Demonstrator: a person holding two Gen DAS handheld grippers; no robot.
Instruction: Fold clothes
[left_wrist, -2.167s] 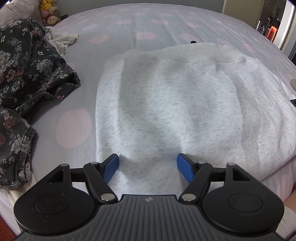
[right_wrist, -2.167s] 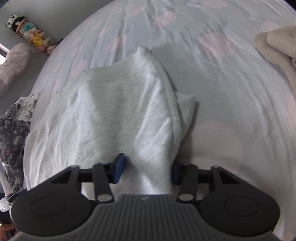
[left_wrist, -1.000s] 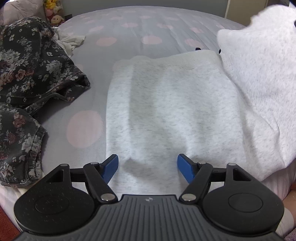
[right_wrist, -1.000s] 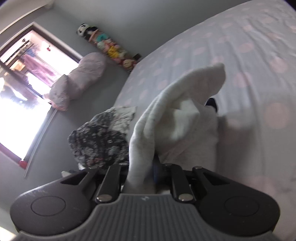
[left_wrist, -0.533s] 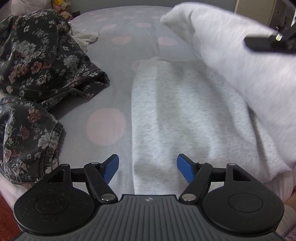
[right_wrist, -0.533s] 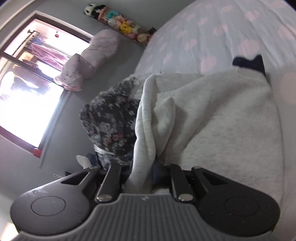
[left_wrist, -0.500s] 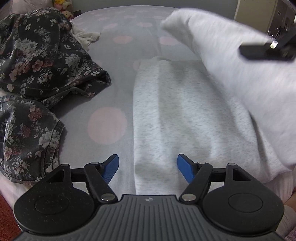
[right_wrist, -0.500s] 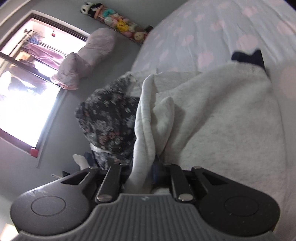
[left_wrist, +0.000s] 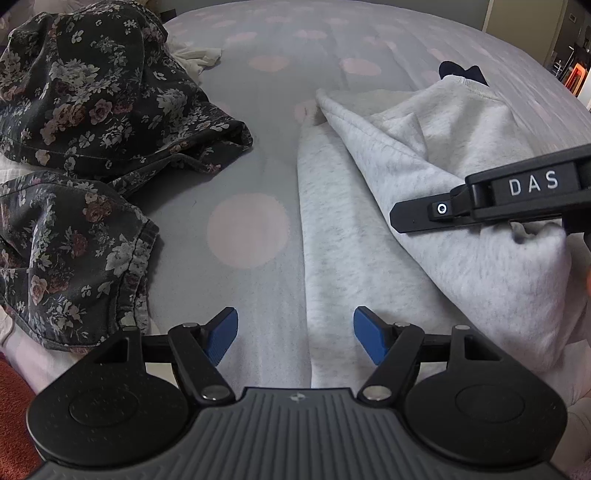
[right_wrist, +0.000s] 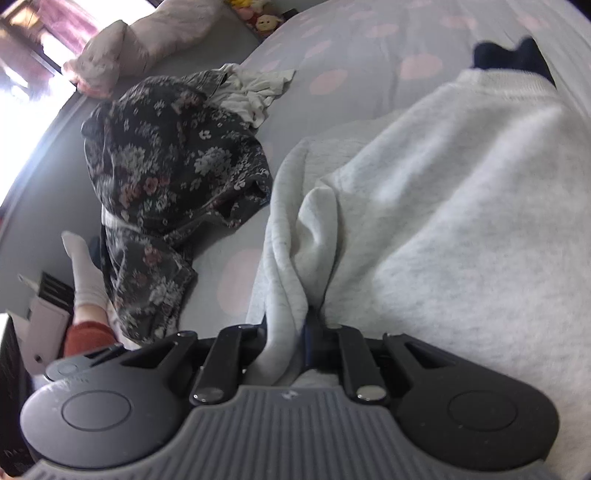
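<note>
So the light grey fleece sweatshirt (left_wrist: 436, 155) lies on the grey bed with pink dots (left_wrist: 247, 229), its right half doubled over to the left. Right tool (right_wrist: 286, 332) has a bunched fold of it between its jaws, which are just starting to open. Left tool (left_wrist: 295, 332) sits wide open near the sweatshirt's near left edge, gripping nothing. Dark floral garment (left_wrist: 85, 96) is heaped off to the left.
</note>
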